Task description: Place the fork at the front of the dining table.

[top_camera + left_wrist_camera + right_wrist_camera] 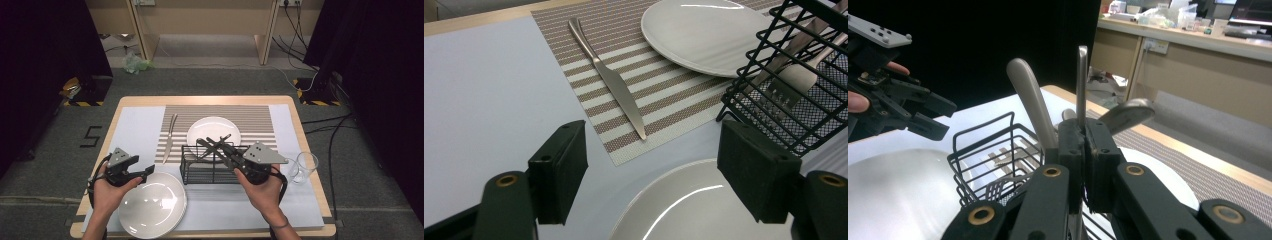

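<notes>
**Right gripper clamped on a utensil at the caddy; left gripper idle**

The right gripper (226,151) stands over the black wire caddy (207,167), its jaws pressed together on a thin metal handle (1082,85) that rises upright between the pads. Which utensil this is cannot be told from the handle. Two more handles lean in the caddy beside it, and a fork (791,85) shows through the mesh. The caddy sits at the near edge of the striped mat (255,120), between the far plate (214,131) and the near plate (152,205).

The left gripper (144,171) hangs low over the rim of the near plate, jaws spread, nothing between them. A knife (170,137) already lies on the mat left of the far plate; a glass (303,167) stands at the table's right edge.

Judgement: the step in hand is drawing one utensil out of the caddy — a place setting appears part done. The next move calls for a straight upward lift, so the piece clears the wire rim and the neighbouring handles without snagging or tipping the caddy — then a carry to the mat beside the far plate
</notes>
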Demonstrator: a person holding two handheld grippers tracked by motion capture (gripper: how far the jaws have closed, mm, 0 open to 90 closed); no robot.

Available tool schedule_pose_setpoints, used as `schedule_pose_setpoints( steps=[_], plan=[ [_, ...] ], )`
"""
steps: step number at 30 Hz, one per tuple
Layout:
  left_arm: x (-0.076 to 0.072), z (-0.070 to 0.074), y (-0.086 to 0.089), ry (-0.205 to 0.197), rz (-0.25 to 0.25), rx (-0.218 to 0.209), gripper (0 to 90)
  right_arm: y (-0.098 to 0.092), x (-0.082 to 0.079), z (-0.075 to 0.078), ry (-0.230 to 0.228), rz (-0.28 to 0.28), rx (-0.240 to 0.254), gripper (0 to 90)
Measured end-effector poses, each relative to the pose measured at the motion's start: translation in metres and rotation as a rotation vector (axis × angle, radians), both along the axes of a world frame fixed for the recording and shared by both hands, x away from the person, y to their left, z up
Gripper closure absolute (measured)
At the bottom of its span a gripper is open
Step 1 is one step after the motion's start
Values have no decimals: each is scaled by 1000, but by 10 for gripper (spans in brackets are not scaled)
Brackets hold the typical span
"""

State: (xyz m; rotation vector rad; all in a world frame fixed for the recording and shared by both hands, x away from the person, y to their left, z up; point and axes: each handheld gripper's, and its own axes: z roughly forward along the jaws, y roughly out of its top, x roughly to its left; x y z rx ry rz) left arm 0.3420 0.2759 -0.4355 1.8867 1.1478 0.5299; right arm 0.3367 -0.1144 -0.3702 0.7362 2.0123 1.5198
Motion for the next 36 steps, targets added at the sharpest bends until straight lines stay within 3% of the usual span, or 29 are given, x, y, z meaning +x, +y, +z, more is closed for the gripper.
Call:
schedule_pose_setpoints(
  steps=[36],
  plan=[
    [0,0,-1,3,-1,4,275,-13,-3,22,-25,-41,75,874]
  ],
)
